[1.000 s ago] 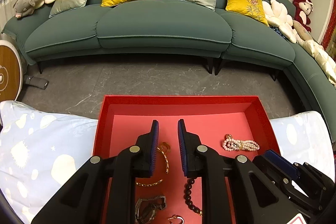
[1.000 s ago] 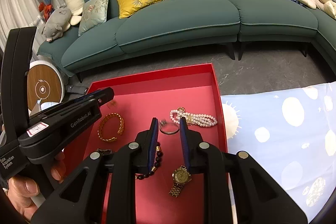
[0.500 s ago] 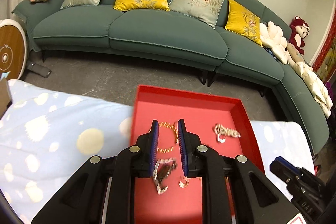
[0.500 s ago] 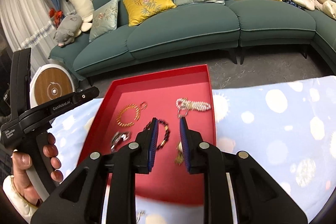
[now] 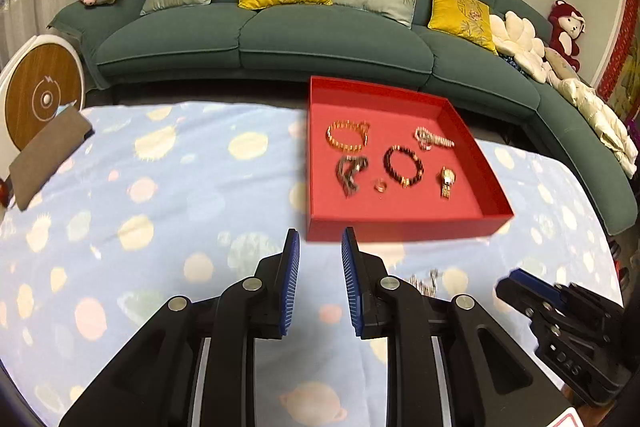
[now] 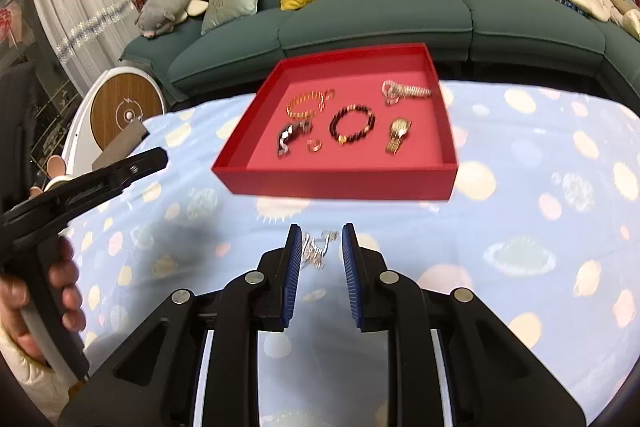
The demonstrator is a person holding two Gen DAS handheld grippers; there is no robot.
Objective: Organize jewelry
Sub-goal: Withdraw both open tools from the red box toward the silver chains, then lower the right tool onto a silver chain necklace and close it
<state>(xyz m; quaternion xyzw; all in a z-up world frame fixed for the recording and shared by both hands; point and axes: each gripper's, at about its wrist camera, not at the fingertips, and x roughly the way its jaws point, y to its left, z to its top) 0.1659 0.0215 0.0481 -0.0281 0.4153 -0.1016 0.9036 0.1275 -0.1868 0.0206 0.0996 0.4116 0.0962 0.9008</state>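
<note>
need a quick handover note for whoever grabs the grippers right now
Left gripper: open, empty, hovering over the blue spotted cloth, short of the box.
Right gripper: open, empty, over a silver chain lying on the cloth.
Red shallow box holds the gold bangle, pearl strand, dark bead bracelet, gold watch, small ring and a dark metal piece.
Left: silver chain into the box.

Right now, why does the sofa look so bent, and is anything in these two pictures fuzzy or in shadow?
In both wrist views the fisheye lens bows the long teal sofa and darkens the corners. In the left wrist view the jewelry in the shallow red cardboard tray is slightly smeared. In the right wrist view a soft grey shadow falls on the pale blue planet-print cloth, and the silver chain looks blurred.
</note>
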